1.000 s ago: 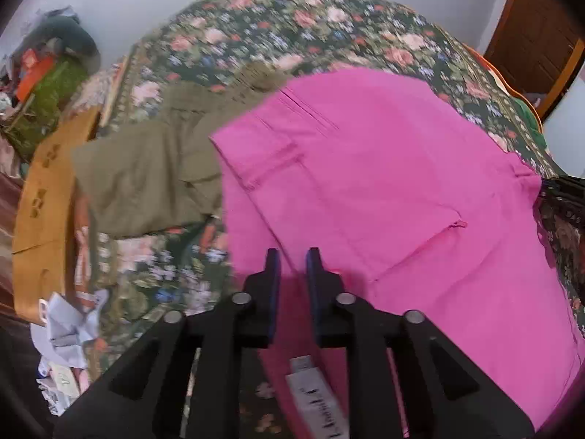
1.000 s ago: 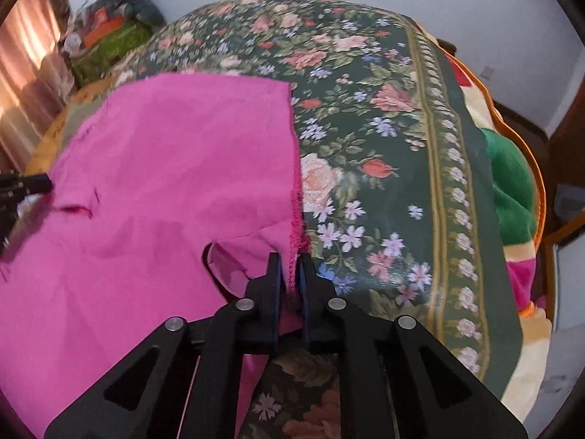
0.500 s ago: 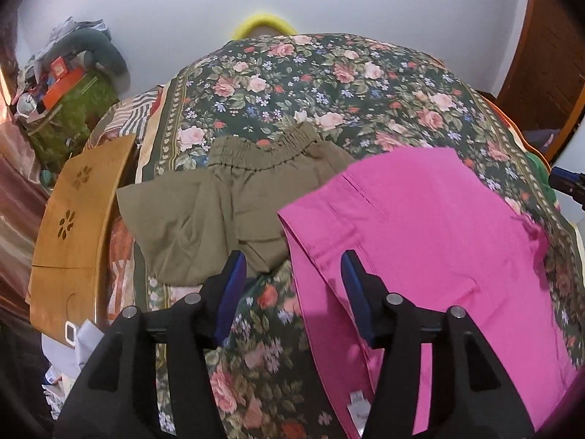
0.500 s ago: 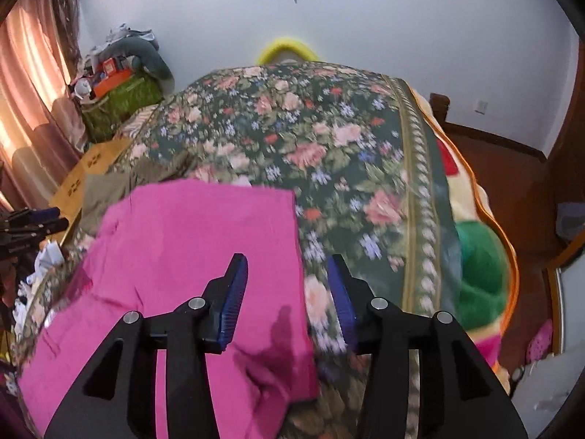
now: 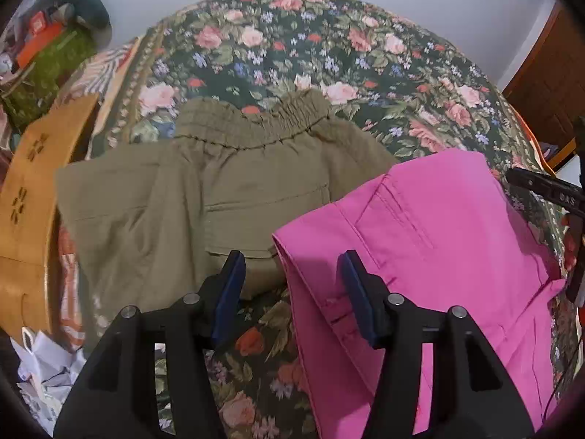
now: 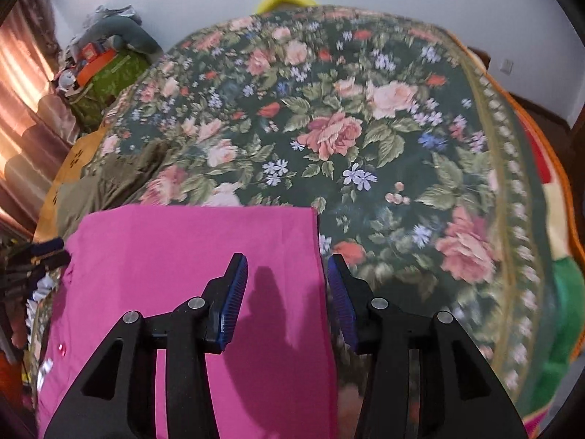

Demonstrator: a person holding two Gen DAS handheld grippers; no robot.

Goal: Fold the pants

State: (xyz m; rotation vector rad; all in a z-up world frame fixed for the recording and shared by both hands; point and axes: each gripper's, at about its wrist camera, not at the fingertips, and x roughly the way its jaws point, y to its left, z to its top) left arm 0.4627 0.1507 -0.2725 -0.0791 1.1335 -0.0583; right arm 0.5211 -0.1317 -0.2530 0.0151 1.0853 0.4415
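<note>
Pink pants (image 5: 438,241) lie folded flat on the floral bedspread (image 5: 292,55), also spread out in the right wrist view as the pink pants (image 6: 190,256). My left gripper (image 5: 292,274) hovers open above their left edge, with nothing between its fingers. My right gripper (image 6: 287,278) is open too, above the pink pants' right edge, its shadow falling on the cloth. Olive pants (image 5: 204,190) with an elastic waistband lie folded to the left, their near corner partly under the pink ones. The right gripper's tip shows at the far right edge of the left wrist view.
A wooden footboard or bed rail (image 5: 29,197) runs along the left side, with crumpled paper (image 5: 44,366) below it. Clutter and a green bag (image 6: 109,73) sit in the back left corner. A striped blanket (image 6: 555,256) hangs off the right bed edge.
Both grippers let go of the pink pants and opened, then pulled back and up from the cloth. The pink pants now lie flat, folded over. The left view has shifted toward the olive pants.
</note>
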